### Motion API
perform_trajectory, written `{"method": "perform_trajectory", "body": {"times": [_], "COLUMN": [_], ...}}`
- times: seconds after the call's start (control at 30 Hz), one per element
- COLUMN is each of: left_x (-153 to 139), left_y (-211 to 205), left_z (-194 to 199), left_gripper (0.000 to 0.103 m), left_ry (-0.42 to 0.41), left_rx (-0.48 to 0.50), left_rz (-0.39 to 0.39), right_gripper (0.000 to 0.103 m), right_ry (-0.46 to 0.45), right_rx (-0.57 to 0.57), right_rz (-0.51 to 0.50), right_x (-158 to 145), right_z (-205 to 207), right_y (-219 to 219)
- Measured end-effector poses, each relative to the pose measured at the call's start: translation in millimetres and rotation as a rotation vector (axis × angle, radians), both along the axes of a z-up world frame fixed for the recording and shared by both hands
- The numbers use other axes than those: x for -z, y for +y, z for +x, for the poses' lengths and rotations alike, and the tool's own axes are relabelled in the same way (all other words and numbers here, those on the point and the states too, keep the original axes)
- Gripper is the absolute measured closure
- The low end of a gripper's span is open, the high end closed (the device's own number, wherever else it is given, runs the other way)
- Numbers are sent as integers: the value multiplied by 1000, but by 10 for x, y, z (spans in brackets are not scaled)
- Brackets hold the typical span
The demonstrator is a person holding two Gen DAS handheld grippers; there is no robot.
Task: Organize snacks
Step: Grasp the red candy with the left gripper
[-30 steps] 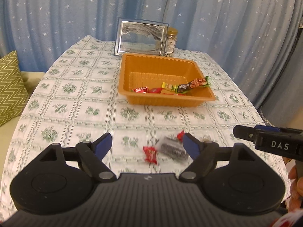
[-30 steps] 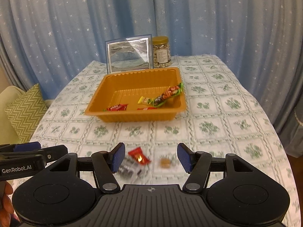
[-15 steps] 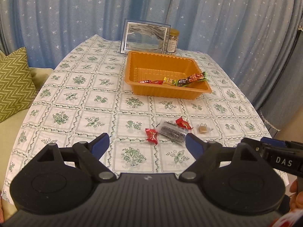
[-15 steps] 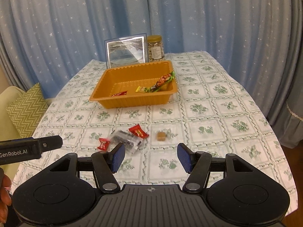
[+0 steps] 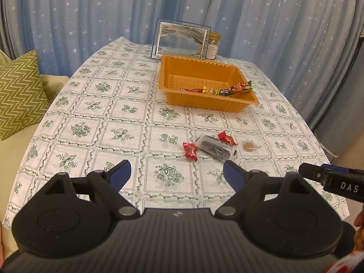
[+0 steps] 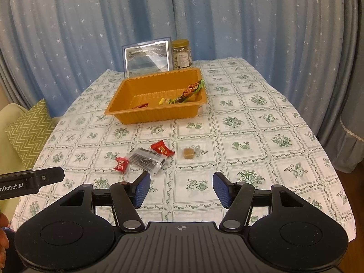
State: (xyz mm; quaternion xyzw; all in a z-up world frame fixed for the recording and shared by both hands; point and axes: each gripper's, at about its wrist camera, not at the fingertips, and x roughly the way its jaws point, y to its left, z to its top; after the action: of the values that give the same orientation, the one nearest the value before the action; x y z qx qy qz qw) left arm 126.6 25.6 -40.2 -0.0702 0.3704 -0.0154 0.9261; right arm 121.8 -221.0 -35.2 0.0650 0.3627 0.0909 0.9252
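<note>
Left wrist view: four loose snacks (image 5: 213, 146) are seen at centre frame on the tabletop (image 5: 91, 122), well below the orange tray (image 5: 206, 104) that holds more wrappers. Nothing is held by the left gripper (image 5: 176, 170), jaws just widened, or the right gripper (image 6: 182, 187), jaws parted.

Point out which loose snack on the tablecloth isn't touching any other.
The small tan caramel-like sweet. It lies alone, right of the cluster where two red candies flank the clear packet.
</note>
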Motion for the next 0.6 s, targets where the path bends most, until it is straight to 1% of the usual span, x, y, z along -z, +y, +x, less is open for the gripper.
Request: {"method": "perform_trajectory", "body": {"times": [0.23, 0.47, 0.6], "left_x": [49, 167, 273], "left_y": [-20, -92, -132], "left_z": [19, 107, 182], "left_gripper": [16, 17, 23], "left_ry": [-2, -4, 5], "left_rx": [6, 19, 29], "left_rz": [4, 18, 23], "right_gripper": [42, 42, 42], "right_ry": [8, 13, 23], "right_rx": [-1, 9, 11], "right_rz": [0, 8, 13], "right_x": [55, 128, 198], "right_z": [28, 101, 172], "right_y": [7, -28, -36]}}
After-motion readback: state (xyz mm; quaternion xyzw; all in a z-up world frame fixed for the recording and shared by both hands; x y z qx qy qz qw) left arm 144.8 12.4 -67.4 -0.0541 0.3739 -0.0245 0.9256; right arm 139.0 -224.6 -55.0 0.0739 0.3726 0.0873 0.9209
